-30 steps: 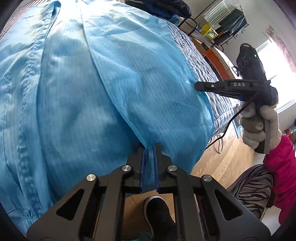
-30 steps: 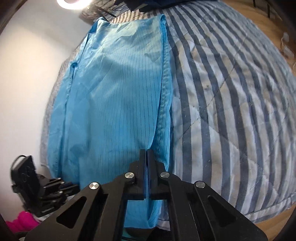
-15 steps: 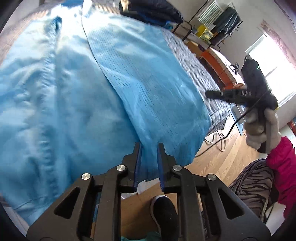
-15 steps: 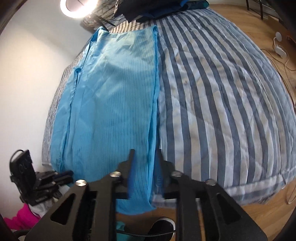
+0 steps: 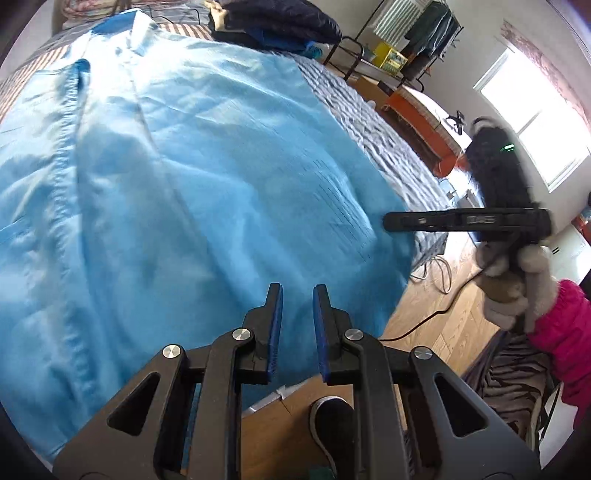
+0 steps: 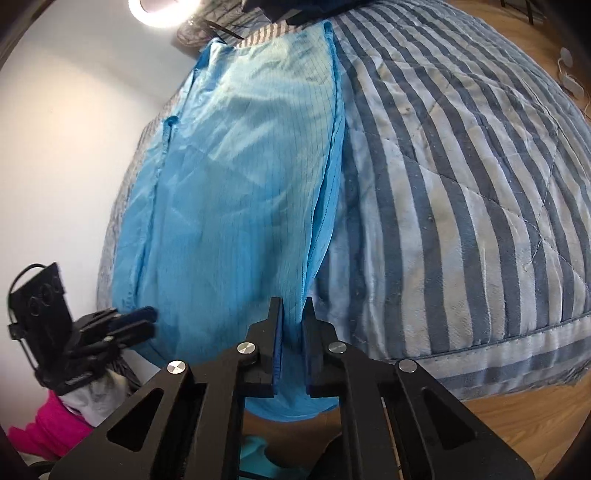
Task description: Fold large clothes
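Here the left gripper [image 5: 297, 295] gapes empty above the hem of the blue garment [image 5: 192, 177]; the right gripper [image 6: 293, 308] also stands parted, cloth seemingly loose between its fingers. Lengthwise fold laid on the striped bed [image 6: 461, 177]; next, re-grip the hem for a crosswise fold.

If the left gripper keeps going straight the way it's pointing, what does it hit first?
Most likely the blue garment spread on the bed; the open left gripper points straight at it. Depth is unclear.

bed: striped blue-white quilt [image 6: 461, 177] | far end: dark clothes pile [image 5: 273, 26] | floor: wood [image 5: 436, 325], cables [image 5: 439, 273] | right: clothes rack [image 5: 417, 33], bright window [image 5: 535, 122] | wall: ring light [image 6: 162, 11]
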The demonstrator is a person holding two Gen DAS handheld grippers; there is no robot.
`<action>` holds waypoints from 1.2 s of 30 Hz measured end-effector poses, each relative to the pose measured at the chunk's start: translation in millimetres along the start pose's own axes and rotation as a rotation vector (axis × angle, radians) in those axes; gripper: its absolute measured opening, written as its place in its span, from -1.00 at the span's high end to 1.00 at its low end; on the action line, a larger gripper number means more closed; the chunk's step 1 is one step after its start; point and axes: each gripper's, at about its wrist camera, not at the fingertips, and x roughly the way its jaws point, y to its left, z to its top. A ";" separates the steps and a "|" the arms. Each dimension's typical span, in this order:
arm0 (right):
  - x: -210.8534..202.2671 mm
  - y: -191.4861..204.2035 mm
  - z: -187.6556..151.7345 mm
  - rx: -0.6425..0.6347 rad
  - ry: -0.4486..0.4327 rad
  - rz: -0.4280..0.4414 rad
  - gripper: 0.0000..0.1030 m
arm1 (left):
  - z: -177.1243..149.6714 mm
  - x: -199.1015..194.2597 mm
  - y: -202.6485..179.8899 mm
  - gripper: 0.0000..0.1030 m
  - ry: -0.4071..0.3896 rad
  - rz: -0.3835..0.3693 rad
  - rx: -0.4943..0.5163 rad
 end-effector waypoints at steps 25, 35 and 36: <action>13.4 194.9 15.3 -0.420 -0.039 -0.256 0.96 | -29.8 -149.7 99.0 0.71 -0.304 0.014 -0.255; 117.8 268.1 -9.3 -0.648 0.140 -0.288 0.96 | -59.0 -185.9 147.3 0.71 -0.383 0.077 -0.378; 130.7 269.9 -12.5 -0.651 0.164 -0.287 0.96 | -60.4 -186.8 149.7 0.71 -0.383 0.080 -0.386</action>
